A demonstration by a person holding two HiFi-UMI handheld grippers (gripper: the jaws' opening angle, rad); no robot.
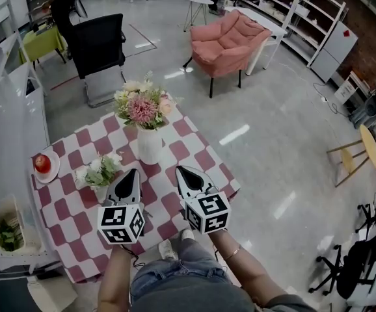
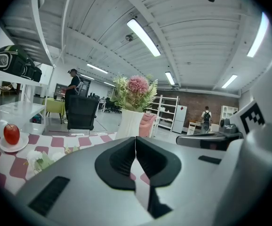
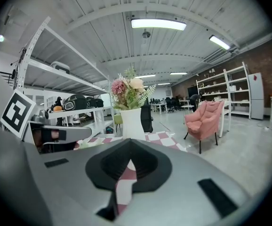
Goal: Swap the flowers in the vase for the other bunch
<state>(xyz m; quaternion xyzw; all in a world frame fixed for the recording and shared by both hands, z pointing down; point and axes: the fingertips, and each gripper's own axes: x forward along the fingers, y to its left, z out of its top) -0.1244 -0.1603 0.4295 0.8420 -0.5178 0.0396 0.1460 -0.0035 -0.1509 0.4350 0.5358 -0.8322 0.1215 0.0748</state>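
A white vase (image 1: 149,145) with pink and cream flowers (image 1: 141,106) stands mid-table on the red-and-white checked cloth (image 1: 194,142). A second bunch of white flowers (image 1: 97,171) lies to its left. My left gripper (image 1: 131,173) hovers just right of that bunch and nearer than the vase, shut and empty. My right gripper (image 1: 183,171) is level with it, to the vase's near right, also shut with nothing in it. The left gripper view has the vase (image 2: 130,124) ahead and the white bunch (image 2: 39,159) low left. The right gripper view shows the vase (image 3: 132,124) straight ahead.
A red apple (image 1: 42,164) sits on a small plate (image 1: 53,172) at the table's left edge. A white shelf unit (image 1: 12,122) runs along the left. Beyond the table stand a black office chair (image 1: 98,47) and a pink armchair (image 1: 228,41).
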